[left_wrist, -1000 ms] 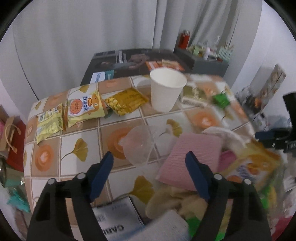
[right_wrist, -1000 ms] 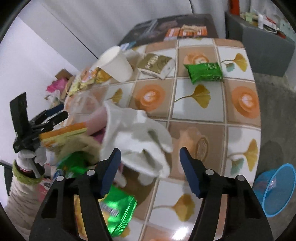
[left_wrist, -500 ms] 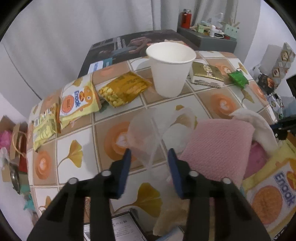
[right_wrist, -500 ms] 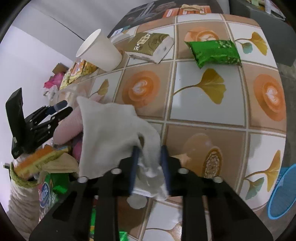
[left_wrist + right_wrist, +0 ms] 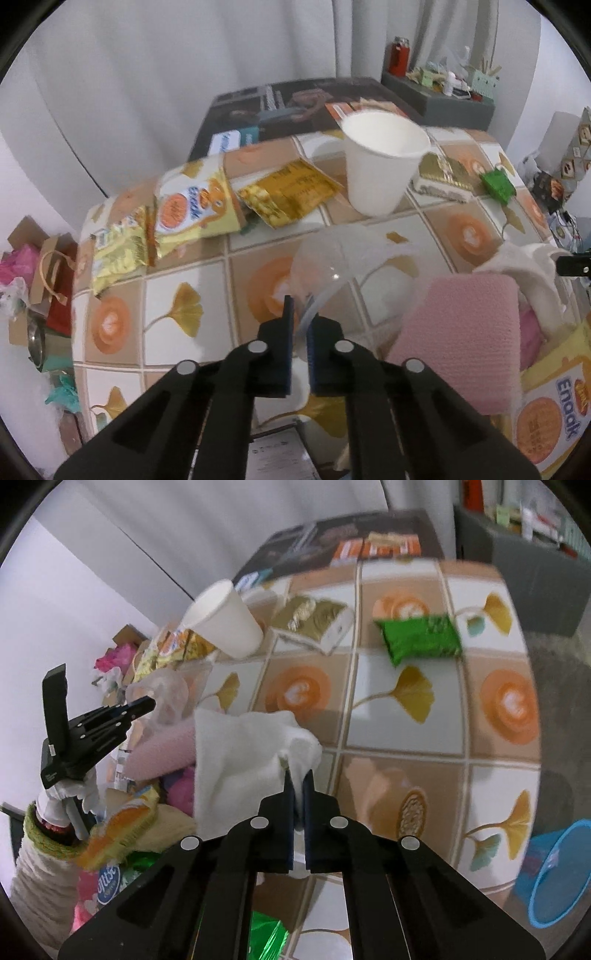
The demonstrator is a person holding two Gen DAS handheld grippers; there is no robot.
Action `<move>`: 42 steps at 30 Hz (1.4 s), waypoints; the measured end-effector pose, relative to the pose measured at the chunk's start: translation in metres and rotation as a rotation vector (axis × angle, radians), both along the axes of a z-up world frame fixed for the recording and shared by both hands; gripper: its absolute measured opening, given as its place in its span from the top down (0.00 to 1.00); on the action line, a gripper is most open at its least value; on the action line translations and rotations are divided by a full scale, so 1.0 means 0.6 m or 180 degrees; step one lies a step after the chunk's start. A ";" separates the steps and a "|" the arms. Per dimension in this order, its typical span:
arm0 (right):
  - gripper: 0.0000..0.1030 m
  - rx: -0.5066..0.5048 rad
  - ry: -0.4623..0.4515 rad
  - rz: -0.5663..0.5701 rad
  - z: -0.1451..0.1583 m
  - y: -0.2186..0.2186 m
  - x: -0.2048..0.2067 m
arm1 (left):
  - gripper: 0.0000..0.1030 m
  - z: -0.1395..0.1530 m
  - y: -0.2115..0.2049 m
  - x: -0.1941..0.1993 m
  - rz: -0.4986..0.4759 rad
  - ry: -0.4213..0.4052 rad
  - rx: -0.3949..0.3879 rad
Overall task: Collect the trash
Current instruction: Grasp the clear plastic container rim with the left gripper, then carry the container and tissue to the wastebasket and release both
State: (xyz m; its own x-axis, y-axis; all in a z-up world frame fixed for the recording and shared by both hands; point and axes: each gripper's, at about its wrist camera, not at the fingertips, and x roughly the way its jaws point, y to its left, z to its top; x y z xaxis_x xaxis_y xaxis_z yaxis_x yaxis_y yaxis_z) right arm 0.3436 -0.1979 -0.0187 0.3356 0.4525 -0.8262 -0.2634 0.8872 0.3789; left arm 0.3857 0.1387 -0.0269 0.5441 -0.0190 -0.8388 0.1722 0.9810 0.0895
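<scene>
Thin clear plastic cup (image 5: 325,258): light, crushable, pinched at rim by left tool (image 5: 300,325). Soft white tissue (image 5: 251,753): limp, clamped at edge by right tool (image 5: 298,788).

Left gripper (image 5: 300,321) and right gripper (image 5: 298,780), both clamped, angled downward.

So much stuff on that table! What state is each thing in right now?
Left gripper: shut on the clear plastic cup's rim.
Clear plastic cup: tipped, pinched by its rim.
Right gripper: shut on the white tissue.
White tissue: crumpled, held.
White paper cup: upright, nothing visible inside.
Green snack packet: lying flat.
Blue basket: beside the table.
</scene>
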 end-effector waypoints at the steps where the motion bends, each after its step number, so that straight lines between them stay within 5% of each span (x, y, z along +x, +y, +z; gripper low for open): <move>1: 0.98 0.0005 -0.0056 -0.0007 0.010 -0.001 -0.002 | 0.95 0.005 0.002 -0.001 0.0014 -0.0033 -0.0004; 24: 0.98 0.0169 -0.0877 -0.0156 0.179 -0.013 -0.082 | 0.95 0.187 -0.012 -0.114 -0.0025 -0.0843 -0.0146; 36: 0.98 0.0251 -0.1158 -0.0350 0.240 -0.104 -0.193 | 0.95 0.282 -0.132 -0.205 -0.0520 -0.1016 -0.0135; 42: 0.98 0.0250 -0.1216 -0.0626 0.239 -0.201 -0.263 | 0.95 0.299 -0.256 -0.237 -0.0963 -0.0971 -0.0111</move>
